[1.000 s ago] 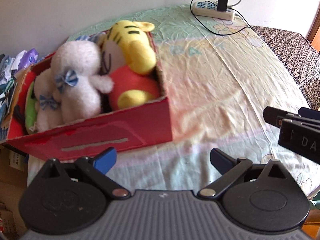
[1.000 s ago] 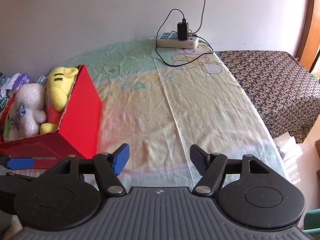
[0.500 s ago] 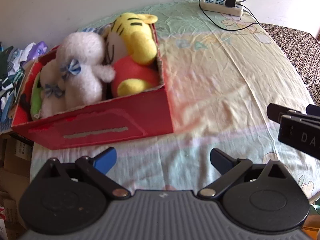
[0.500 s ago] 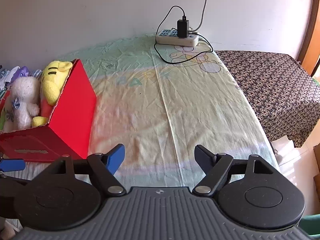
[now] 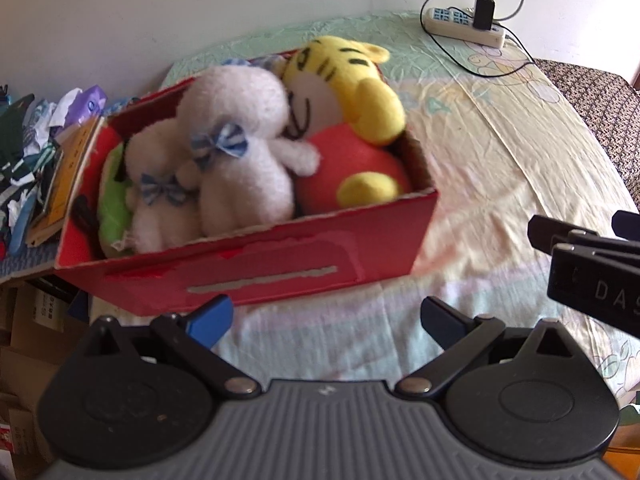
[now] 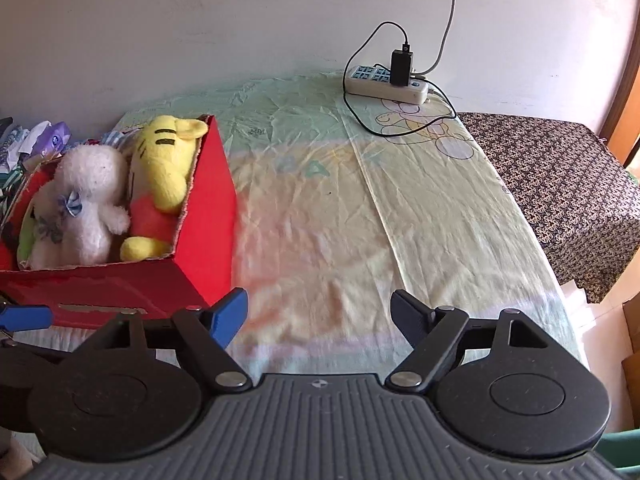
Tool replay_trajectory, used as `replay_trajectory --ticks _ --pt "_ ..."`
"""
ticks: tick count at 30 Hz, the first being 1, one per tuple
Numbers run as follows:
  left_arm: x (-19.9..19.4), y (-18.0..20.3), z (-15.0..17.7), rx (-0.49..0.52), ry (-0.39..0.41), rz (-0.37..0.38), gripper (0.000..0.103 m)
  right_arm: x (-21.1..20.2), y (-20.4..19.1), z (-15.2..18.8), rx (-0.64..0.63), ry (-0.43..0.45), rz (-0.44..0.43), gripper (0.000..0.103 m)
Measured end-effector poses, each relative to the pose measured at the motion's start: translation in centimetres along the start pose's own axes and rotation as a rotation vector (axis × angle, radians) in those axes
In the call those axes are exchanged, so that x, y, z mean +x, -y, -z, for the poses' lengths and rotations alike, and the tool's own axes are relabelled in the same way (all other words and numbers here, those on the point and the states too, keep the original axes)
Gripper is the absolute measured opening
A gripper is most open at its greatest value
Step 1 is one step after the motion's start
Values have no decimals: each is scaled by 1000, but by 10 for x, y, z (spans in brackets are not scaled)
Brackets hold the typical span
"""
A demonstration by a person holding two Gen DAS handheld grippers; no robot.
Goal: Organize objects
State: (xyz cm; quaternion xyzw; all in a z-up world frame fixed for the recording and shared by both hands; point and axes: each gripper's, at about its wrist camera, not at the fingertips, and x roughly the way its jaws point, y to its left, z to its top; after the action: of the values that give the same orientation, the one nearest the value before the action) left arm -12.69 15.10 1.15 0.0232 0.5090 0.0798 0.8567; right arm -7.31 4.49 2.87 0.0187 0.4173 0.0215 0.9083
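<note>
A red cardboard box [image 5: 256, 276] stands at the left of the bed. It holds a yellow tiger plush [image 5: 352, 92] in a red top, a white fluffy plush [image 5: 240, 148] with blue bows, and a green item [image 5: 114, 196] at its left end. The box [image 6: 208, 208], tiger [image 6: 164, 168] and white plush [image 6: 88, 204] also show in the right wrist view. My left gripper [image 5: 326, 318] is open and empty just in front of the box. My right gripper [image 6: 318, 312] is open and empty over the sheet, right of the box; it shows in the left wrist view [image 5: 588, 256].
A pale patterned sheet [image 6: 360, 220] covers the bed. A white power strip [image 6: 386, 82] with a black charger and cables lies at the far edge by the wall. A dark patterned cloth [image 6: 560, 184] covers the right side. Packets and clutter [image 5: 36, 144] lie left of the box.
Both grippers have drawn closer to the box, which now fills more of each view. Both stay open and empty. The toys have not moved in the box.
</note>
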Motion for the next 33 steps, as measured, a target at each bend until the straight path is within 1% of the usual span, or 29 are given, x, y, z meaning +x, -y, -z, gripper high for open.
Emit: replay_trajectory --ticks 6,12,17,24,28,33 --pt "-11 -36 -4 -16 53 -26 100 -13 -35 -11 -17 37 -25 81" --pt "-17 -71 -8 -48 89 -48 100 -21 -68 -22 -31 64 -62 81" --pt "-17 -97 -10 -73 90 -61 100 -23 -91 -28 -50 82 -80 81" --pt "-16 -118 -9 -83 100 -82 101 -21 -112 -32 -60 86 -102 81" --pt "-15 -129 -9 -109 98 -79 103 -21 -121 -34 -72 87 -100 81" --pt "-15 -139 -15 -125 110 -105 103 -18 -129 -36 -97 89 -94 81"
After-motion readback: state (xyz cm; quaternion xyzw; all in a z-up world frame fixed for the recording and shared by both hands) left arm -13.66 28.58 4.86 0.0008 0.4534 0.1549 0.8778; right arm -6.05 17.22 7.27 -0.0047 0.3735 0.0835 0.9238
